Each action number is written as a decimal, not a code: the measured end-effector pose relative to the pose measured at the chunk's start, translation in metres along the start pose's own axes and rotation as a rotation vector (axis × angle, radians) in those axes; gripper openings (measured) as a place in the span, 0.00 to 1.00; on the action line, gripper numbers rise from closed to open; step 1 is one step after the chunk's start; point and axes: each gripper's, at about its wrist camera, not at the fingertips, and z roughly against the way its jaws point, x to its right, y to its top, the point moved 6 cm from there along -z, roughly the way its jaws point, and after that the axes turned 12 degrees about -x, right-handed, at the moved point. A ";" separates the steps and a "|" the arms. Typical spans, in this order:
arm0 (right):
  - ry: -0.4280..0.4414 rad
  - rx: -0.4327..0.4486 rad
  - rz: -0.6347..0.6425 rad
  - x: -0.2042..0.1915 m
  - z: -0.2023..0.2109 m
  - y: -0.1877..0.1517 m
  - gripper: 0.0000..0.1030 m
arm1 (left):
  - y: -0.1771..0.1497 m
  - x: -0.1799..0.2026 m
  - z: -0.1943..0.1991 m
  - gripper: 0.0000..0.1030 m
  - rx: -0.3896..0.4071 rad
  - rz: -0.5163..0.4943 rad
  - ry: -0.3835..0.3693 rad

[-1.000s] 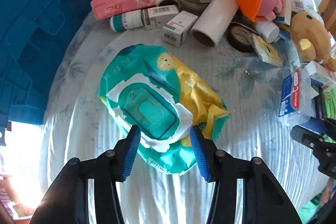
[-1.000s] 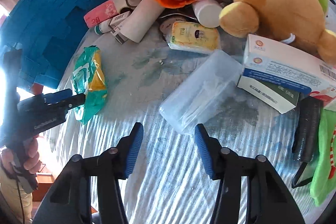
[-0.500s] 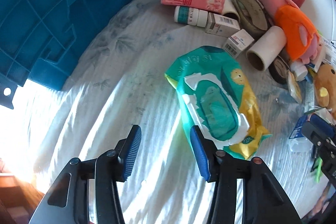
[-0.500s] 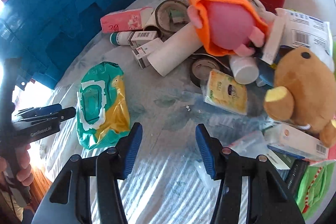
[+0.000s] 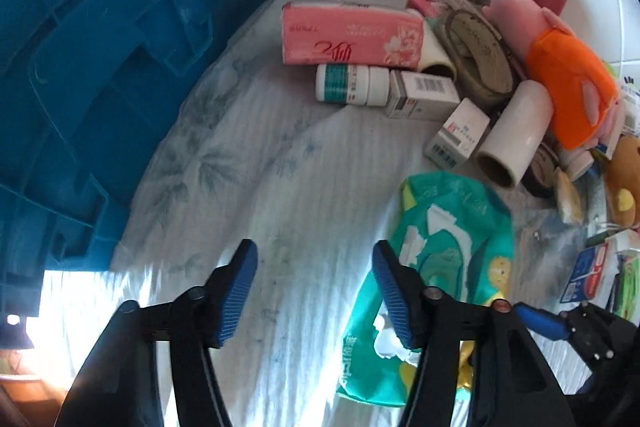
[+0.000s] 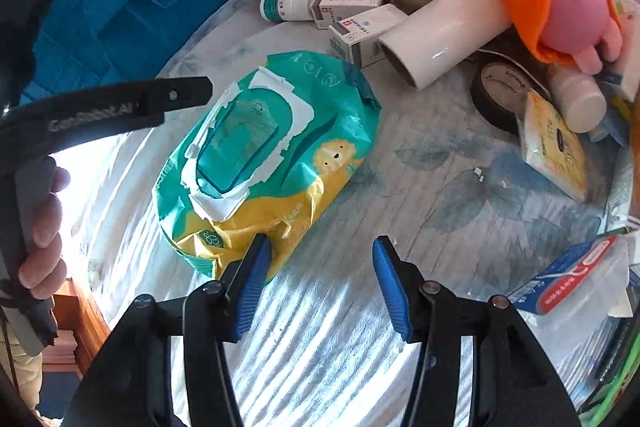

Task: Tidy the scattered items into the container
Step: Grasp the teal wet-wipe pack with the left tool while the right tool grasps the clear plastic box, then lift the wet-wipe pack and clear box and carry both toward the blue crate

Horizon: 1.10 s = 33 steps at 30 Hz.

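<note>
Looming at the far left is the blue crate (image 5: 100,75), then the wipes pack (image 6: 264,163) flat on the sheet beside it. Left gripper (image 5: 314,291) just spread, nothing between; right gripper (image 6: 318,287) parted, empty too.

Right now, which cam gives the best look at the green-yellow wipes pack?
Right wrist: the wipes pack lies whole and unobstructed on the sheet, flip lid facing up. Left wrist shows it at the frame's right, partly hidden behind the left gripper's finger.
</note>
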 end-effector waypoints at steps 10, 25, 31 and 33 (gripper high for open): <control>-0.123 0.168 -0.334 0.083 0.080 -0.040 0.80 | -0.019 0.080 -0.010 0.85 -0.067 -0.289 -0.033; -0.058 0.096 -0.533 0.132 0.026 -0.038 0.52 | -0.022 0.105 -0.033 0.58 -0.109 -0.336 -0.034; -0.076 0.105 -0.505 0.129 0.034 -0.049 0.36 | -0.031 0.103 -0.013 0.51 -0.067 -0.339 -0.049; -0.071 0.121 -0.504 0.127 0.040 -0.053 0.34 | -0.035 0.103 -0.004 0.50 -0.051 -0.339 -0.060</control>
